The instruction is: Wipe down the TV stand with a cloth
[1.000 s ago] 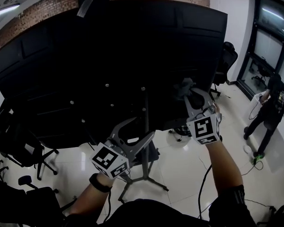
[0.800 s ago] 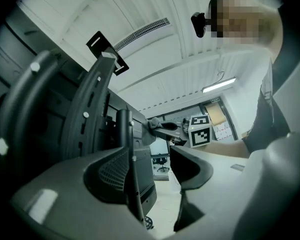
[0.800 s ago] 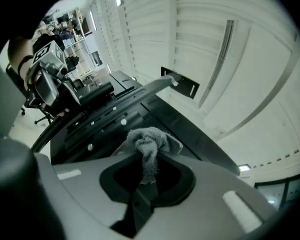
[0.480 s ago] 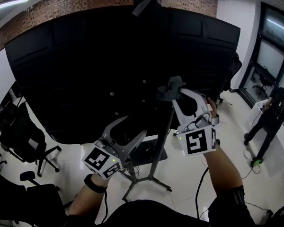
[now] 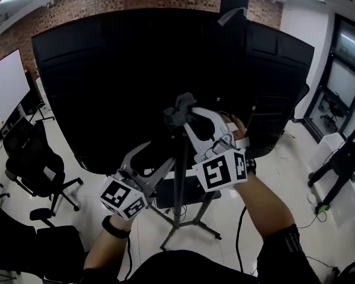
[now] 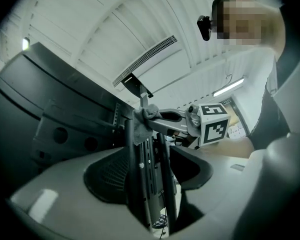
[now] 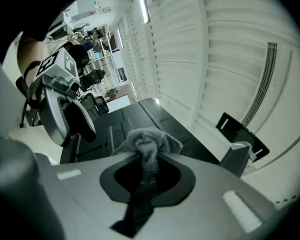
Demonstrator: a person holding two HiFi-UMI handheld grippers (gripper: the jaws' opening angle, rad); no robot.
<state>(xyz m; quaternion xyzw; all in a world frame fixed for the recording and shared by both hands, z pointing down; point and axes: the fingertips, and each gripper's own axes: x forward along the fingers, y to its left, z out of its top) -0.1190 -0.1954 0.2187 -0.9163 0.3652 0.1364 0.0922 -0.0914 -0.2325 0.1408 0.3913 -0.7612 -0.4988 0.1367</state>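
Observation:
The big black TV (image 5: 136, 81) shows its back, mounted on a dark stand column (image 5: 180, 176) with splayed legs. My right gripper (image 5: 180, 112) is shut on a bunched grey cloth (image 5: 178, 105) and holds it against the top of the column, at the TV's back. In the right gripper view the cloth (image 7: 149, 144) bulges out between the jaws. My left gripper (image 5: 149, 160) hangs open lower down, just left of the column. In the left gripper view the column (image 6: 150, 184) rises between the spread jaws, with the cloth (image 6: 142, 119) above.
The stand's legs (image 5: 195, 229) spread over the pale floor below my arms. Black office chairs (image 5: 38, 170) stand at the left beside a white screen (image 5: 6, 87). A person (image 5: 343, 164) stands at the far right by a window.
The right gripper has carried the cloth leftward from the TV's right side to the stand column. The view has swung right. The left gripper stays open by the column.

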